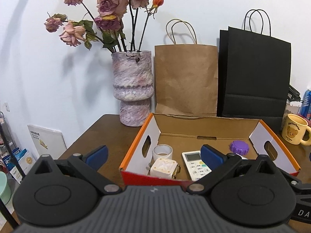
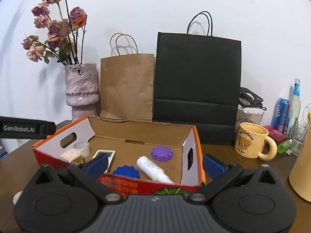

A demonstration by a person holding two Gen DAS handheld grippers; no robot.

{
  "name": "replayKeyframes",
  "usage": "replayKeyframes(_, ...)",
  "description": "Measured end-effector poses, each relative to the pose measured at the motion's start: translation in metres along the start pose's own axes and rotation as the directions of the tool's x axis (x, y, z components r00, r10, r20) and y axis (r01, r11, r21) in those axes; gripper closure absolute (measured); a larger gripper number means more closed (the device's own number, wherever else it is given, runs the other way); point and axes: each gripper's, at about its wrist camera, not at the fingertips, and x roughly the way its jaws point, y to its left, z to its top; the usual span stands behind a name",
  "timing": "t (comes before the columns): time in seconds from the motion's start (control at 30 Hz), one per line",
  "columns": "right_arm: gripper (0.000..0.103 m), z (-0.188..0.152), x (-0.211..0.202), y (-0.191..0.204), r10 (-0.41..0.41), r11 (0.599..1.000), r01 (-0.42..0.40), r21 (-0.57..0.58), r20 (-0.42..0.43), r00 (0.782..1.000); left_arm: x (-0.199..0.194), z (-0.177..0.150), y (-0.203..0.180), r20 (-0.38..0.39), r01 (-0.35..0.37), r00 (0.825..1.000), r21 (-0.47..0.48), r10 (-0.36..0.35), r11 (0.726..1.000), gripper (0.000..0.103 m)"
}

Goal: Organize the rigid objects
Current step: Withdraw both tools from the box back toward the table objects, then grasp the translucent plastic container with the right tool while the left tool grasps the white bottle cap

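An open cardboard box [image 1: 136,141] [image 2: 196,136] with orange rims stands on the brown table. In it lie a tape roll [image 1: 162,151] [image 2: 82,148], a cream square block [image 1: 163,167] [image 2: 71,154], a white remote [image 1: 195,165] [image 2: 104,154], a purple lid [image 1: 239,147] [image 2: 161,153], a blue lid [image 2: 126,171] and a white bottle [image 2: 152,169]. My left gripper [image 1: 154,155] is open and empty over the box's near left wall. My right gripper [image 2: 155,163] is open and empty, its fingers either side of the box's near right corner.
A vase of dried roses [image 1: 134,89] [image 2: 81,89], a brown paper bag [image 1: 186,79] [image 2: 126,89] and a black bag [image 1: 256,73] [image 2: 196,81] stand behind the box. A yellow bear mug [image 1: 295,129] [image 2: 252,140], cans and bottles [image 2: 281,114] stand to the right.
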Motion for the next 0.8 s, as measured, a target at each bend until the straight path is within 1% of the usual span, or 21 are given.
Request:
replayKeyframes(0.4, 0.0, -0.014, -0.039, 0.013, -0.001, 1.0, 0.001, -0.003, -0.017, 1.0, -0.035, -0.017, 0.017, -0.013, 0.007, 1.0, 0.003, -0.007, 1.0, 0.0)
replayKeyframes(0.8, 0.0, -0.033, -0.07, 0.029, 0.001, 1.0, -0.002, -0.015, -0.052, 0.999, -0.059, -0.035, 0.036, -0.032, 0.007, 0.999, 0.013, -0.006, 1.0, 0.0)
